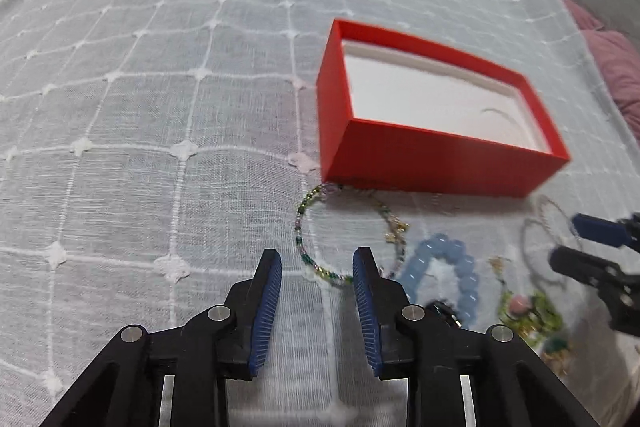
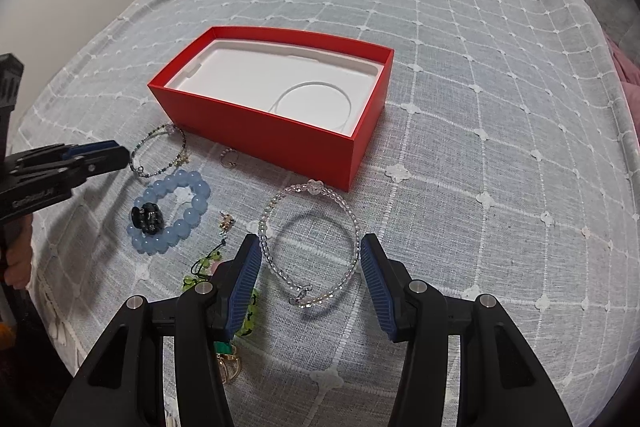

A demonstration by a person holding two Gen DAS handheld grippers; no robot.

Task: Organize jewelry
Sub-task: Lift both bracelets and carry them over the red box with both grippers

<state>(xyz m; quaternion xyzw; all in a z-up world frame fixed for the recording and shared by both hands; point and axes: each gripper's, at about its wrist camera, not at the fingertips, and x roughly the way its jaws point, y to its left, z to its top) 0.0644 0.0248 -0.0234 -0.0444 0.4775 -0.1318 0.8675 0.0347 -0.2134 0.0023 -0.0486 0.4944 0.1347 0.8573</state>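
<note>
Left gripper [image 1: 317, 254]: hovering with jaws spread, pinching nothing, pointing steeply down at the checked bedspread [image 1: 160, 107]. Lying just ahead of its fingertips, slightly toward the right finger: the multicoloured seed-bead bracelet [image 1: 300, 223], whose near arc is sitting between the two tips. Standing beyond that, ahead and to the right: the red box [image 1: 440, 163], open, with a thin white hoop [image 2: 348, 99] already resting in its white tray insert [image 2: 240, 75].

Right gripper [image 2: 310, 239]: also spread, straddling the clear-bead bracelet [image 2: 356, 227] without pressing on it (pads looking just clear of the beads on both sides). Lying off to its left: the blue bead bracelet [image 2: 196, 203] and a tangle of green pieces.

Judging the step in hand as picking up the seed-bead bracelet for the box. Doing it well probably meaning: lowering onto the near arc only, keeping one pad inside the loop and one outside, closing gently so the beads are not rolling out, avoiding snagging the loose weave underneath, then lifting straight before swinging over the box wall.
</note>
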